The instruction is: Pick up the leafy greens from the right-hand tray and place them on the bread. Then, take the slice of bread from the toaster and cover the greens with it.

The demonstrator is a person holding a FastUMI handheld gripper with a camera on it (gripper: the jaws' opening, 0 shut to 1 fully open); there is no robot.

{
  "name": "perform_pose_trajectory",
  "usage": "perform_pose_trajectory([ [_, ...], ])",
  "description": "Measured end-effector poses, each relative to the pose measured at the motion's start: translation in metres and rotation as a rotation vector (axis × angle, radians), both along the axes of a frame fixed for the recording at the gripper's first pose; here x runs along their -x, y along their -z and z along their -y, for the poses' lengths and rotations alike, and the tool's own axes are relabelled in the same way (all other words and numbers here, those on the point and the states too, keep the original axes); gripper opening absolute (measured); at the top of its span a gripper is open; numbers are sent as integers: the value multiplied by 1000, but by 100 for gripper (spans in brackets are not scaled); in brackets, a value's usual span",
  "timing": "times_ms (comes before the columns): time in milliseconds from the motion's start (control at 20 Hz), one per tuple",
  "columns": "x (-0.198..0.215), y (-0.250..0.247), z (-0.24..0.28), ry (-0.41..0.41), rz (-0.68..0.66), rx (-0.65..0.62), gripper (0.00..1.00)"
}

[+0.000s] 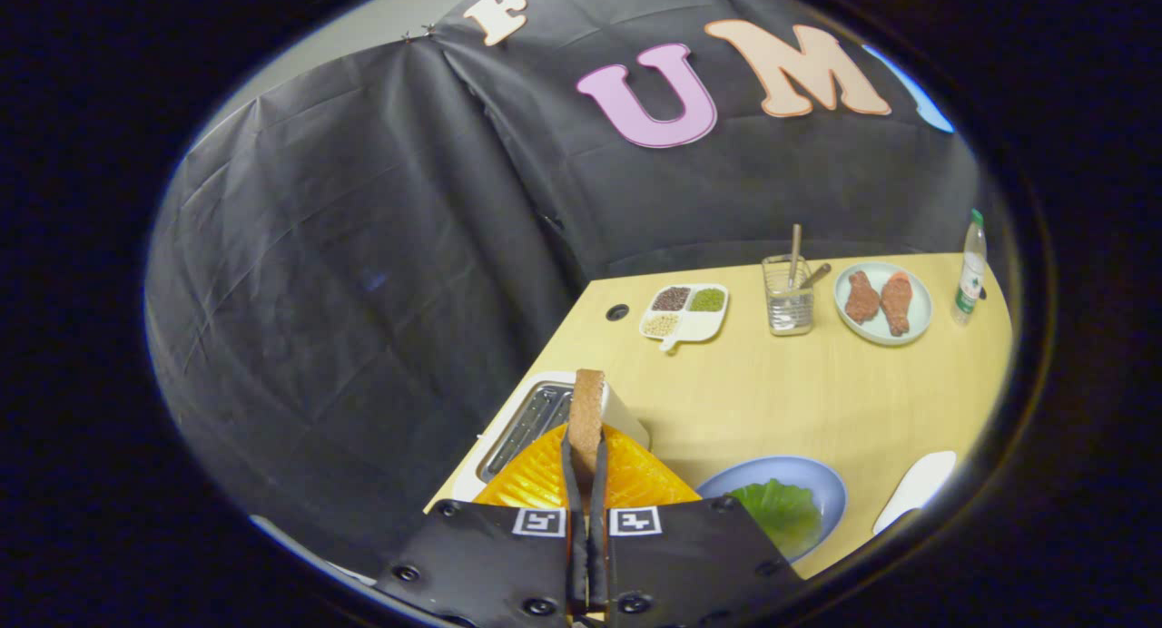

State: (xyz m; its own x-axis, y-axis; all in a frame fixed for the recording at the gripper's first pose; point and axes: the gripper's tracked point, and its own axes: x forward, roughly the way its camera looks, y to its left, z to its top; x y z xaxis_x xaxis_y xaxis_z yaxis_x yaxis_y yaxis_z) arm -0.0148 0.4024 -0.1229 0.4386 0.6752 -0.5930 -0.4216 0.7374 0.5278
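Black cloth walls close in behind the pale wooden table (799,401), whose far corner lies well beyond the claw (586,465). Broad bare wood stretches ahead and right. Tilted downward, the claw is nearly closed, both fingers pinching an upright bread slice (588,410) over the toaster (536,419). Leafy greens (777,510) sit on a blue plate (817,478) just right of the fingers.

Toaster (545,410) close below held bread (587,410) — tabletop (781,401) beyond open.
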Motion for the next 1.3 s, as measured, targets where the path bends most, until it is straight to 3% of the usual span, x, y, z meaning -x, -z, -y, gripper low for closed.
perform_pose_trajectory([
  [1300,34,124,105,142,-235,67,5],
])
